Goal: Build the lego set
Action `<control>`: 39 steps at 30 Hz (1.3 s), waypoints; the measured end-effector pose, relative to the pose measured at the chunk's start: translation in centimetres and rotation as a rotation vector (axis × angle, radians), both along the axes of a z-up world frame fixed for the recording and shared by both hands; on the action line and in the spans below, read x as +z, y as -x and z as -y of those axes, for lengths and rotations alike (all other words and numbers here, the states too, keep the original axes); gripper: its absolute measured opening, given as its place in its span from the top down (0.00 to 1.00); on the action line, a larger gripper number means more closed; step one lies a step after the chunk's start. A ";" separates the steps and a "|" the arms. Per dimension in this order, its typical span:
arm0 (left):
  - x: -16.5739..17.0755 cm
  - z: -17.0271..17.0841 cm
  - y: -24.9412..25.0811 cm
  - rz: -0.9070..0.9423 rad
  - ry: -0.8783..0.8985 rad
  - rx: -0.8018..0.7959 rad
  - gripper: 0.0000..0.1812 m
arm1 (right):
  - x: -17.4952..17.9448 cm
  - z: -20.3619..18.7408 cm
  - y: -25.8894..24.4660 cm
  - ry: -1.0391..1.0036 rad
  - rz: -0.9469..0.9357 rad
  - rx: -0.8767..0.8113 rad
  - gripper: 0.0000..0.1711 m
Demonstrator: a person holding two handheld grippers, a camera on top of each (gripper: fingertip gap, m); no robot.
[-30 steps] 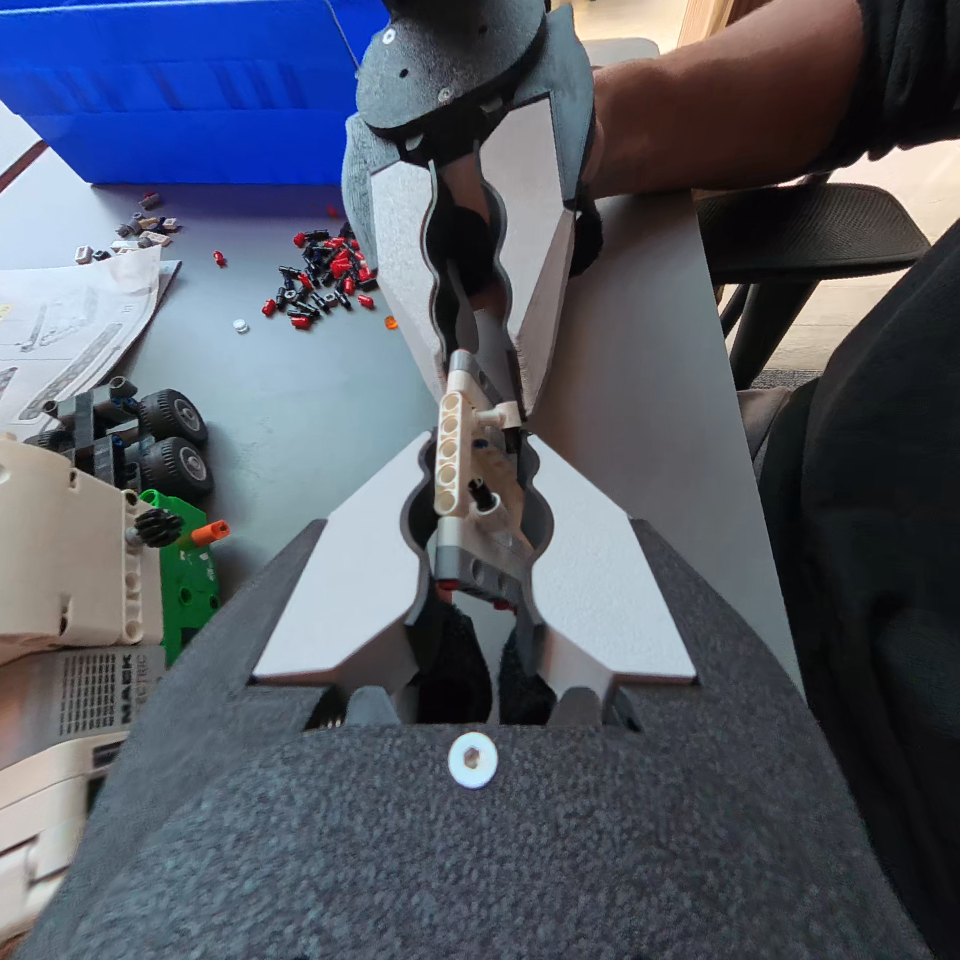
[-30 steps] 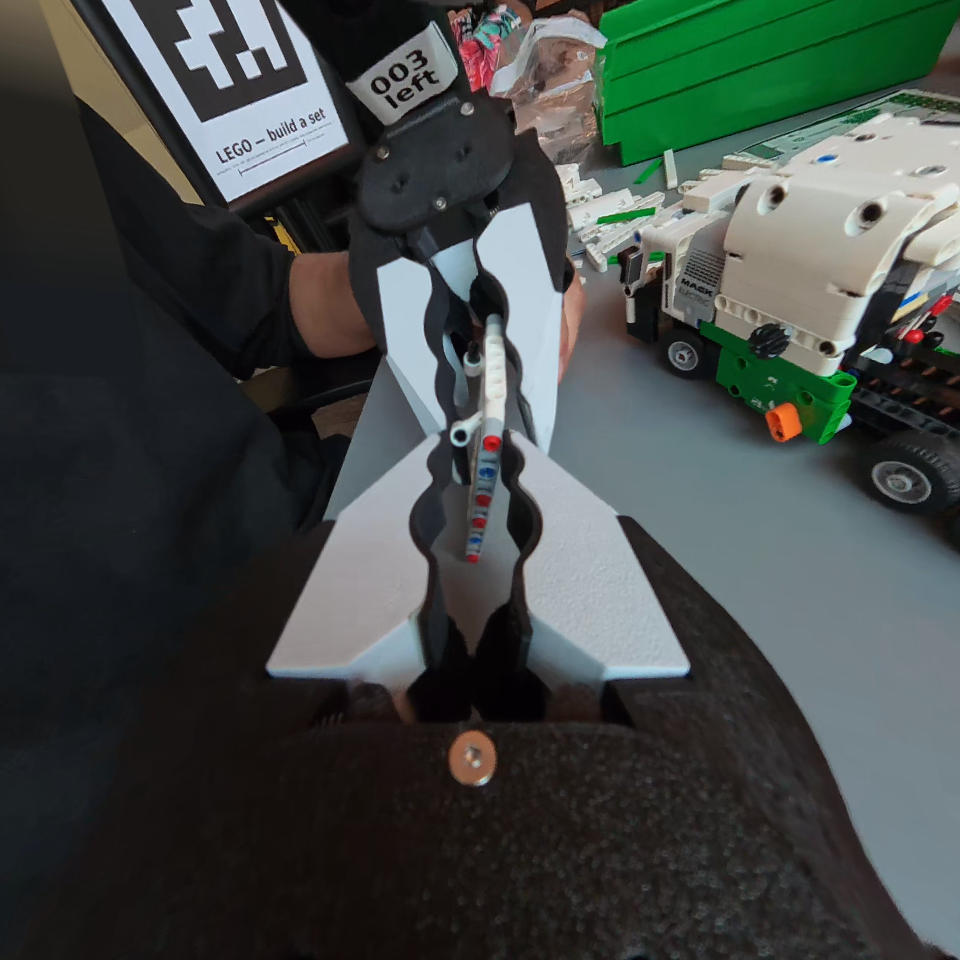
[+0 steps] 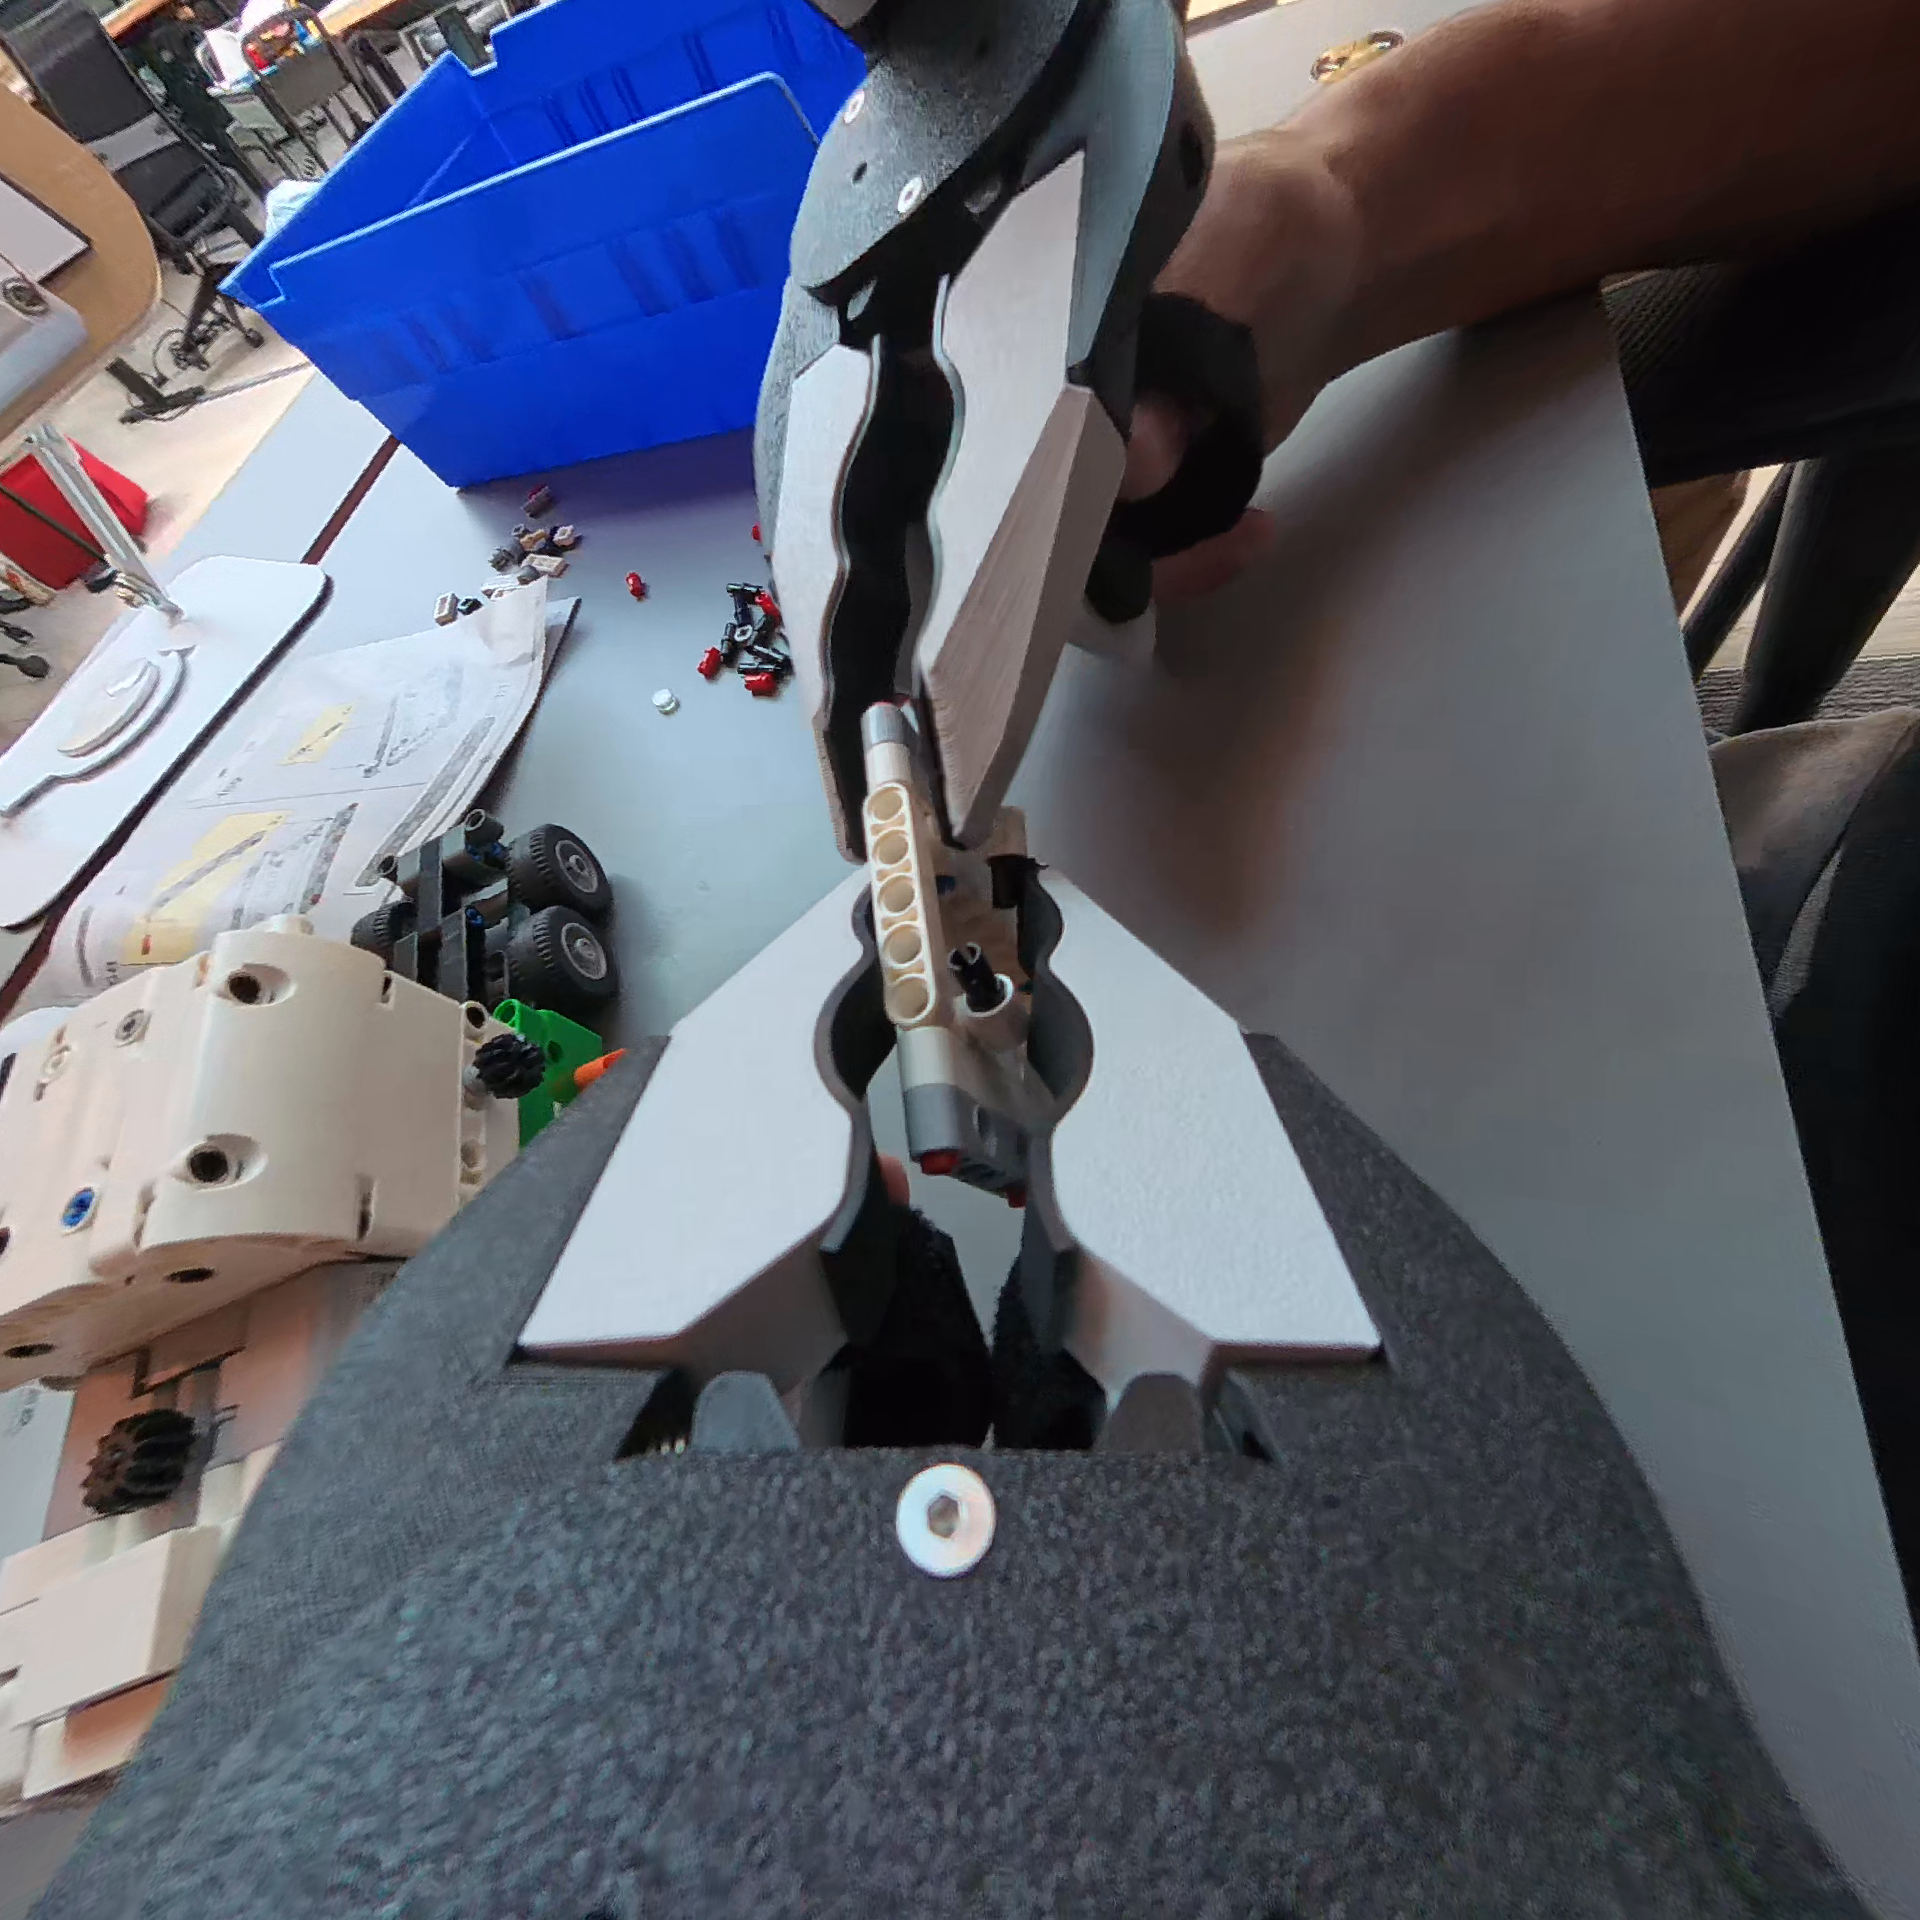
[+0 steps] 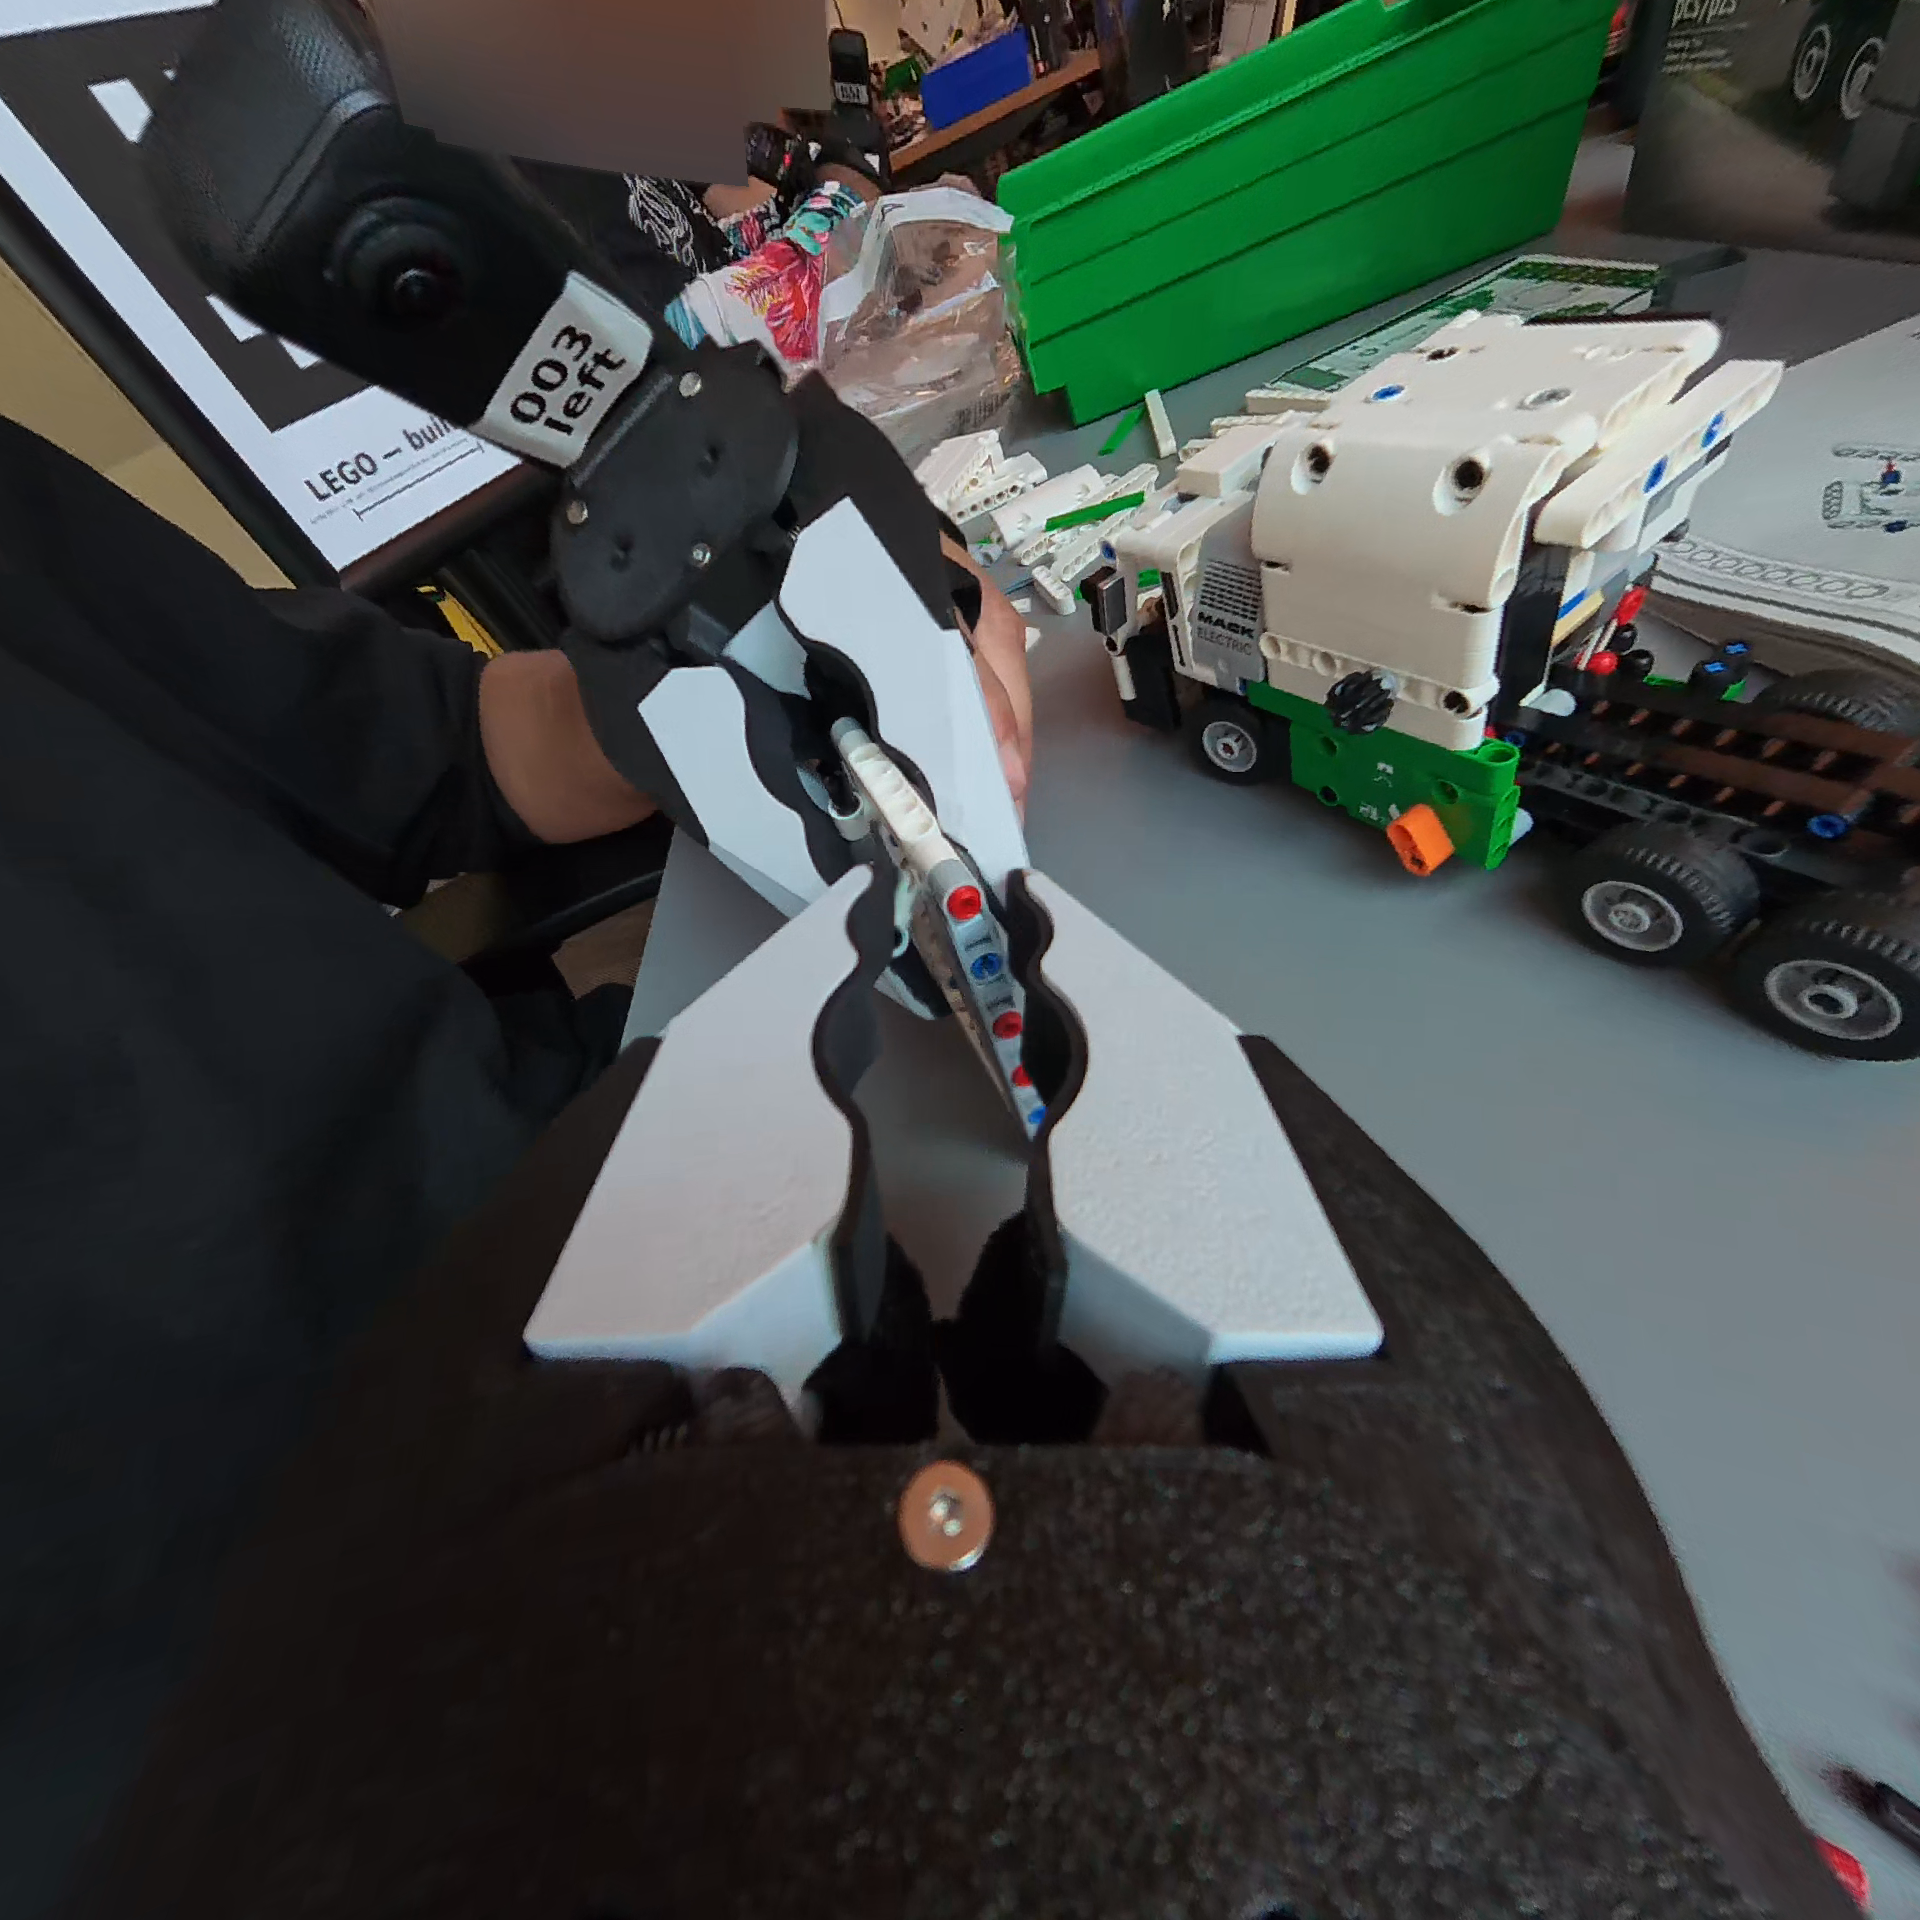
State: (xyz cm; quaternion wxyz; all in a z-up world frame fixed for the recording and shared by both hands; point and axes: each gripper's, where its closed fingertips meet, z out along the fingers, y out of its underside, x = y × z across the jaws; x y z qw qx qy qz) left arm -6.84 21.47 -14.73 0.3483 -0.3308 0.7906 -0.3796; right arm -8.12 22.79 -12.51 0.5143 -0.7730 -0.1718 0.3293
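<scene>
A small lego sub-assembly (image 3: pixel 909 935), a white holed beam joined to a grey beam with red and blue pins, is held in the air between both grippers. My left gripper (image 3: pixel 945 883) is shut on its lower end. My right gripper (image 3: pixel 909 831) reaches in from above, shut on its upper end. In the right wrist view the sub-assembly (image 4: pixel 971 935) lies tilted against the right finger of my right gripper (image 4: pixel 940 878), and the left gripper (image 4: pixel 894 821) holds its far end. The part-built white and green truck (image 4: pixel 1403 582) stands on the grey table (image 4: pixel 1351 1143).
The truck (image 3: pixel 260 1091) sits left of my left gripper. Instruction sheets (image 3: pixel 343 758), red and black pins (image 3: pixel 748 644) and a blue bin (image 3: pixel 540 260) lie beyond it. A green bin (image 4: pixel 1299 197), loose white pieces (image 4: pixel 1039 499) and a plastic bag (image 4: pixel 914 301) are behind the truck. My left and right fingertips are right by each other.
Both grippers have tilted together with the sub-assembly, which now leans instead of standing straight. Both views have swung, so more of the bins and truck shows. Both grips are unchanged.
</scene>
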 end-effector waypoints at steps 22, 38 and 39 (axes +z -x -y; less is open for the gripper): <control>-0.1 0.4 0.5 -0.025 0.065 -0.032 0.92 | -0.5 0.9 0.6 -0.095 0.099 0.092 0.84; 0.2 -0.8 -0.2 0.106 -0.140 0.035 0.91 | -0.2 -0.1 0.0 0.014 -0.024 0.038 0.90; 0.3 -0.8 -0.2 0.112 -0.131 0.036 0.90 | 0.0 -0.1 0.0 0.017 -0.035 0.040 0.90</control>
